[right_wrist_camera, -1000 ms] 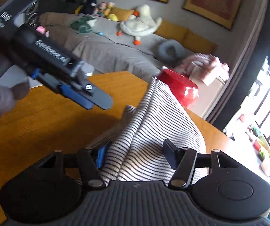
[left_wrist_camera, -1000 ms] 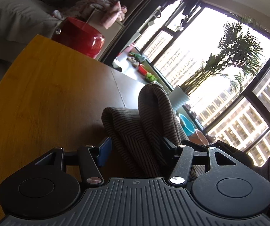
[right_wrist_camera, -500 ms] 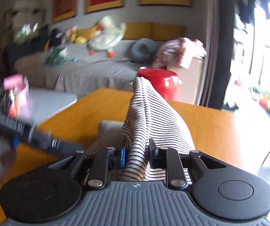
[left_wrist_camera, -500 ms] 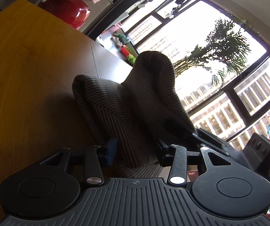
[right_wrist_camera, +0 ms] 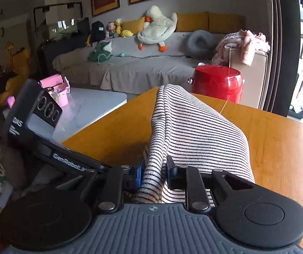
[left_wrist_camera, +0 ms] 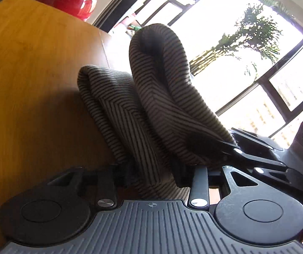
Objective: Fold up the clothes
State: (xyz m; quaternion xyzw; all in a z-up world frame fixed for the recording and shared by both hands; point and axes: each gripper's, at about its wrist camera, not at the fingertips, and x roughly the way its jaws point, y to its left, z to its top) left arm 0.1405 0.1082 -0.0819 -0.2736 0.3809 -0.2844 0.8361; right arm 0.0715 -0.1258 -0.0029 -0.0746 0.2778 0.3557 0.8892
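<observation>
A black-and-white striped garment (left_wrist_camera: 151,105) lies bunched in thick folds on the wooden table (left_wrist_camera: 28,67). My left gripper (left_wrist_camera: 151,175) is shut on the garment's near edge, low at the table. My right gripper (right_wrist_camera: 153,171) is shut on a fold of the same garment (right_wrist_camera: 193,127), which drapes over its right finger. The right gripper also shows in the left wrist view (left_wrist_camera: 257,154), close on the right. The left gripper's body shows in the right wrist view (right_wrist_camera: 35,122), close on the left. The fingertips are hidden in cloth.
A red bucket (right_wrist_camera: 217,82) stands past the table's far edge. A sofa (right_wrist_camera: 141,63) with stuffed toys lies beyond it. A white low table (right_wrist_camera: 83,108) stands to the left. Large windows (left_wrist_camera: 257,63) lie on the right.
Both grippers closed on the garment; the right jaws went from wide to tight. The two grippers came close together, and the cloth bunched higher between them.
</observation>
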